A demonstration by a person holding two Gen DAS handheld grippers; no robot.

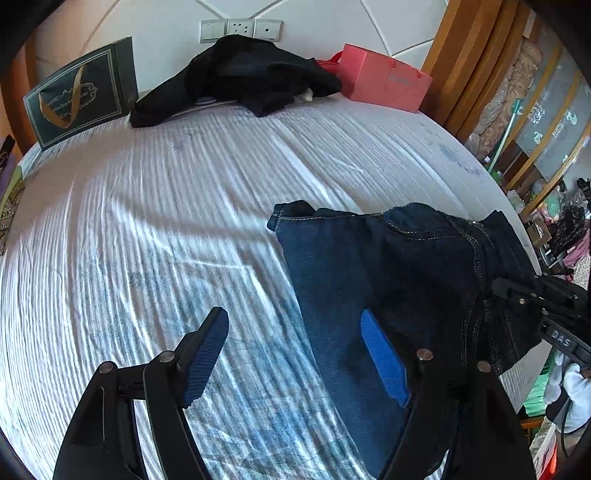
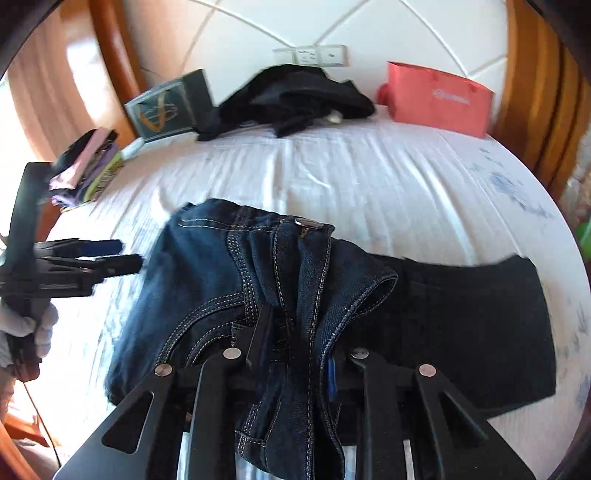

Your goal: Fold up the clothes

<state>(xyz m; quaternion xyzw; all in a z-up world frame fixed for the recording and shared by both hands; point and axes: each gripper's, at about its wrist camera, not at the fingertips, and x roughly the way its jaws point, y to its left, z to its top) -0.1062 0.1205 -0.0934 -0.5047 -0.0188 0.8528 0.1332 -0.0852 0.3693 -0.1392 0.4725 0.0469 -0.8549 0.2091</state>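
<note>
**Denim on the bed, one claw clamped**

Left wrist view: dark blue jeans (image 1: 369,280) lie on the white sheet (image 1: 147,221); left gripper (image 1: 295,350) spread wide, empty.

Right wrist view: right gripper (image 2: 295,354) clenched on the bunched jeans (image 2: 280,280) waistband.

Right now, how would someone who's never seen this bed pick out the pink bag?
Start at the white padded headboard behind the bed. Along its foot sit a dark green gift bag, a heap of black clothes, then the pink bag at the far right. It is the only pink thing there.
</note>
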